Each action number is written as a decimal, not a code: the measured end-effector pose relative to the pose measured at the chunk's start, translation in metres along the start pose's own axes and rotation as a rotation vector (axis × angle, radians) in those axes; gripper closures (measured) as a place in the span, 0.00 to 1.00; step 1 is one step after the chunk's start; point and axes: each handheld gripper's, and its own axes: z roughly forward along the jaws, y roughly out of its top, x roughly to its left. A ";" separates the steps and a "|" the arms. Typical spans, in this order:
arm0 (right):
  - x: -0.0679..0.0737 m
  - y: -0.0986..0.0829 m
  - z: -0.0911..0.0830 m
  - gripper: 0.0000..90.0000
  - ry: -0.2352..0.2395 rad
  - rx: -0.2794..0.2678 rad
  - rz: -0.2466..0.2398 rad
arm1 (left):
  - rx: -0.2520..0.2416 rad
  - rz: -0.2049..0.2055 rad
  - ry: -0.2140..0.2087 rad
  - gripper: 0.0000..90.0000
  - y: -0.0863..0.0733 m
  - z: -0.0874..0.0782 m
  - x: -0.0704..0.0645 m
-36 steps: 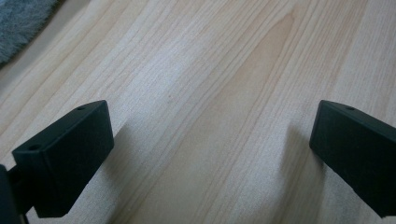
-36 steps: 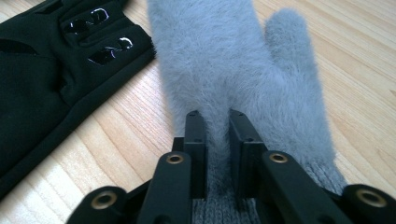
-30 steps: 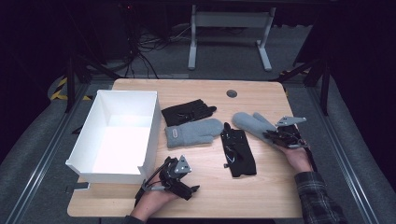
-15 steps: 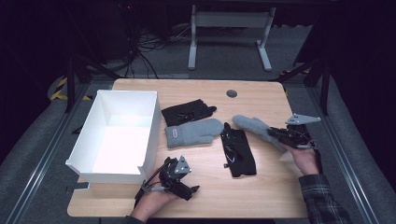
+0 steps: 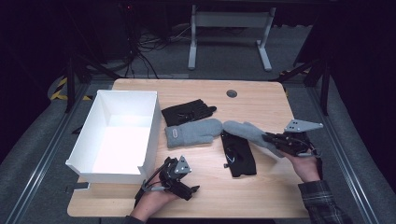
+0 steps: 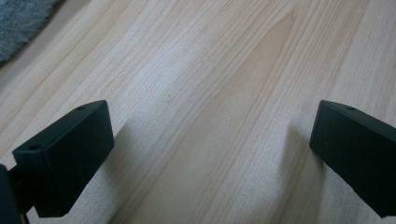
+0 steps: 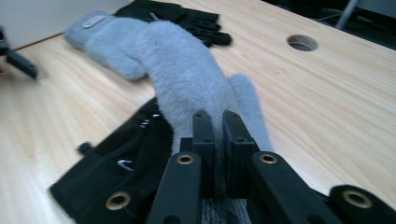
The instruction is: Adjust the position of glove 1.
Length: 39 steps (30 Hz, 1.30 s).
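From the high view, a pale wooden desk [image 5: 205,198] stands in a dark room, grey carpet around it, a white frame with two feet [image 5: 229,32] on the floor beyond its far edge, and loose cables to the left of that frame. A round cable hole [image 5: 231,93] sits in the desk near the far edge. The white box [image 5: 84,140], open-topped, takes up the left part of the desk. Right of the box lies a black glove [image 5: 188,111], and nearer the person a grey mitten [image 5: 194,133] lies flat beside the box wall. Further right of the box a second black glove [image 5: 239,156] lies on the wood, and the second grey mitten [image 5: 247,134] stretches across its far end. The right tongs [image 5: 273,139] grip that mitten by its cuff end. The left tongs [image 5: 190,190] rest low on the wood just off the box's near right corner.

In the left gripper view, the left tongs [image 6: 208,149] stand spread wide over bare wood grain, with a grey fuzzy edge at the upper left corner.

In the right gripper view, the right tongs [image 7: 219,135] are clamped tight on the second grey mitten [image 7: 187,74], which runs away from them over the second black glove [image 7: 116,163]. The box wall shows pale at far left.
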 end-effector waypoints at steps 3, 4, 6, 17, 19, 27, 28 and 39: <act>0.008 0.001 0.000 0.96 0.018 0.001 -0.011 | 0.000 0.000 0.000 0.00 0.000 0.000 0.000; 0.012 0.001 -0.001 0.96 0.028 0.001 -0.014 | 0.000 -0.001 0.000 0.00 0.000 0.000 0.000; 0.022 0.001 -0.002 0.96 0.060 -0.002 -0.020 | 0.000 -0.001 0.000 0.00 0.000 0.000 0.000; 0.074 -0.004 0.000 0.97 0.177 0.026 -0.080 | -0.001 0.000 0.000 0.00 0.000 0.000 0.000; 0.078 -0.004 0.001 0.97 0.184 0.031 -0.085 | -0.001 0.000 0.000 0.00 0.000 0.000 0.000; 0.107 -0.011 0.019 0.97 0.233 0.103 -0.124 | -0.001 0.001 0.000 0.00 0.000 0.000 0.000; 0.108 -0.012 0.021 0.96 0.240 0.109 -0.123 | -0.001 0.001 0.000 0.00 0.000 0.000 0.000; 0.103 -0.011 0.017 0.66 0.282 0.084 -0.091 | -0.001 0.000 0.000 0.00 0.000 0.000 0.000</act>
